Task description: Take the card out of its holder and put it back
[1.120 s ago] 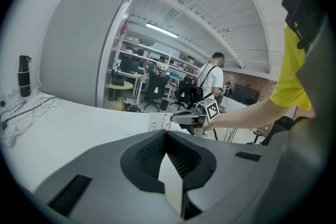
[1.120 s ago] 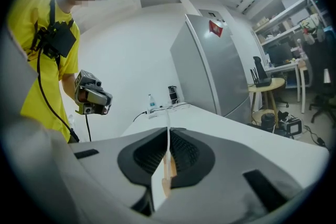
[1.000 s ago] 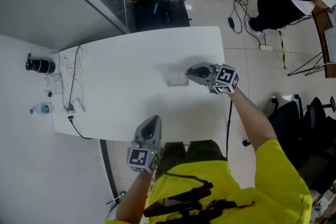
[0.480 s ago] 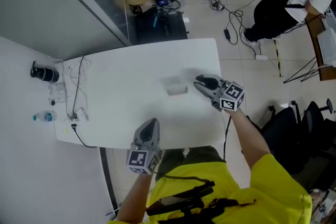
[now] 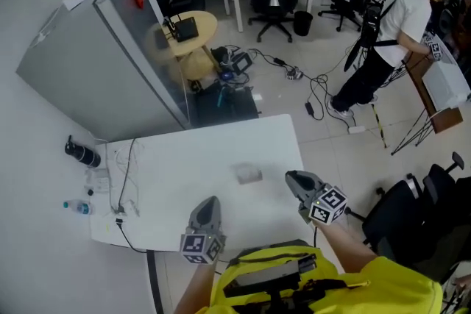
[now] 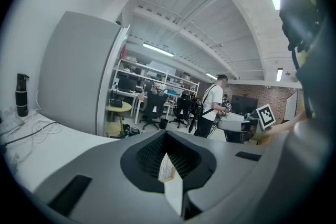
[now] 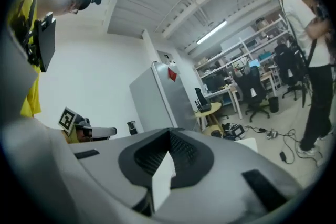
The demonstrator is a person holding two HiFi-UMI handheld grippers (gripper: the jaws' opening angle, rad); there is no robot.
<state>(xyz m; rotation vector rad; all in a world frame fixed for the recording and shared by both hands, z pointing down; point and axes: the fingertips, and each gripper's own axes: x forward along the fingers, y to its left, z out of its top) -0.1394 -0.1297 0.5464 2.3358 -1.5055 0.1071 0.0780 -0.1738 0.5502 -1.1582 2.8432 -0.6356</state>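
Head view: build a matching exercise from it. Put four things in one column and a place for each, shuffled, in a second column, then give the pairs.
Things:
1. card holder
2. black bottle
3. water bottle
4. round table

Places:
A. on the floor beyond the white table
B. left of the cables, nearer the person
C. near the middle of the white table
D. left of the cables, farther from the person

Pairs: 1-C, 2-D, 3-B, 4-A

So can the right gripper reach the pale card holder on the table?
Probably yes: only bare white table separates the right gripper from the pale card holder; its jaws are closing, empty.
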